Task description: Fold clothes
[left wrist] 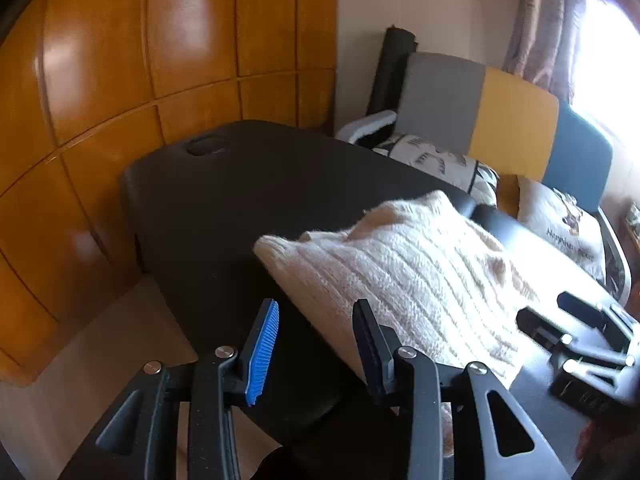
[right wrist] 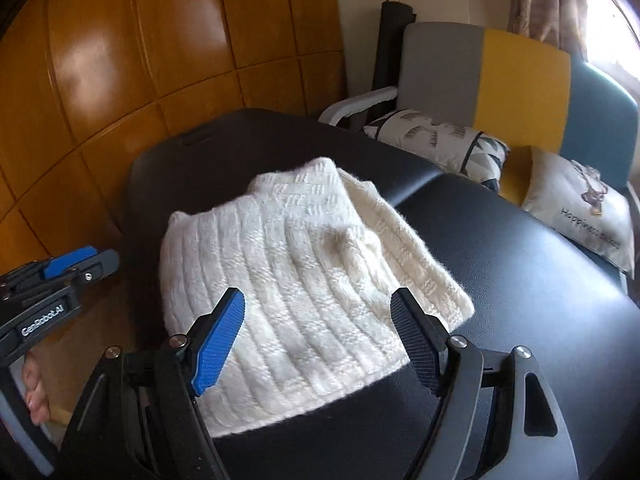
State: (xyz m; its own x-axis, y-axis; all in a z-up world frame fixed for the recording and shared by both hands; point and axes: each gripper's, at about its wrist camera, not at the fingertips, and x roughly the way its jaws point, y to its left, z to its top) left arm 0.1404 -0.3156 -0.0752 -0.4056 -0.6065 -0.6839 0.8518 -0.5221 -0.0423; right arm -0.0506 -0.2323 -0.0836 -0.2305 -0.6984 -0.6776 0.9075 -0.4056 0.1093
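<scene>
Right wrist, folded ribbed knit sweater (right wrist: 304,280), padded table (right wrist: 520,280)

left claw (left wrist: 316,344) jaws apart, empty; right claw (right wrist: 318,340) jaws wide, empty, angled down

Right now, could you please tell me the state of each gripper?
Left gripper: open, holding nothing, beside the folded white sweater.
Right gripper: open, empty, above the sweater.
</scene>
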